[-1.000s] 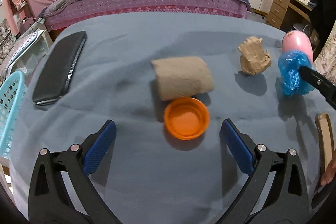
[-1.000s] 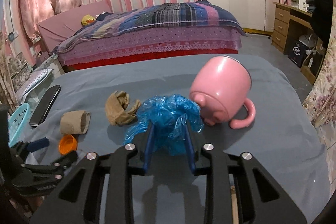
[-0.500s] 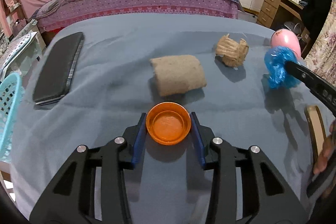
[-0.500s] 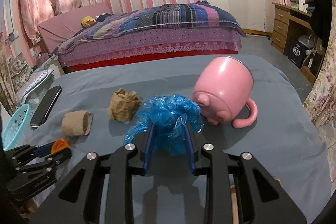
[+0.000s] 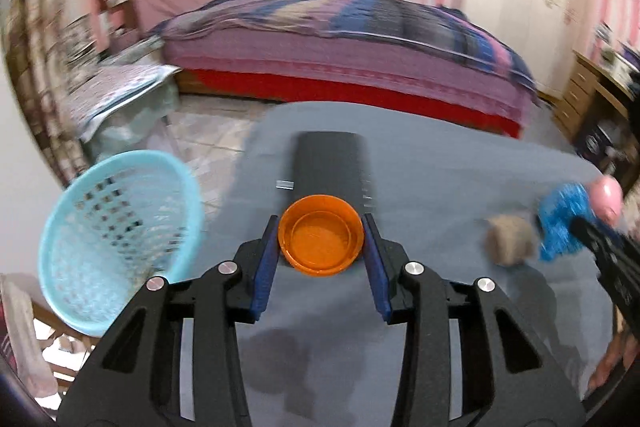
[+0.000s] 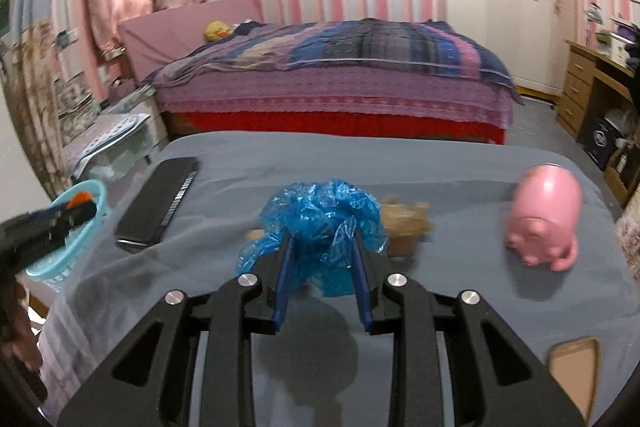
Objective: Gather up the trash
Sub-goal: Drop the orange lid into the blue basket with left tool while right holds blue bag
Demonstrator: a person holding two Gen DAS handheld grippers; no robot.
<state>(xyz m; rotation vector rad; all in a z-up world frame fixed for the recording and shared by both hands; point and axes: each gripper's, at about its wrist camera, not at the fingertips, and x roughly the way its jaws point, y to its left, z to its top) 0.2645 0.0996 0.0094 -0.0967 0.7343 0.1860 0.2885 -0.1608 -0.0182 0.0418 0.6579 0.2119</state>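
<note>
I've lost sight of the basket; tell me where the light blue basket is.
The light blue basket sits off the table's left edge, at the left of the left wrist view, left of the black phone. In the right wrist view the left gripper is in front of it.

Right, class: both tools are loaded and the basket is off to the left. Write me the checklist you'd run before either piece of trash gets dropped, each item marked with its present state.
1. Left tool clamps the orange cap on both sides: ok.
2. Right tool grips the blue plastic bag: ok.
3. Cap directly over the light blue basket: not ok in the left wrist view, where the basket sits off to the left.
4. Basket mouth unobstructed: ok.
5. Bag above the basket: not ok, it is over the grey table.
6. Brown paper wad collected: not ok.
</note>
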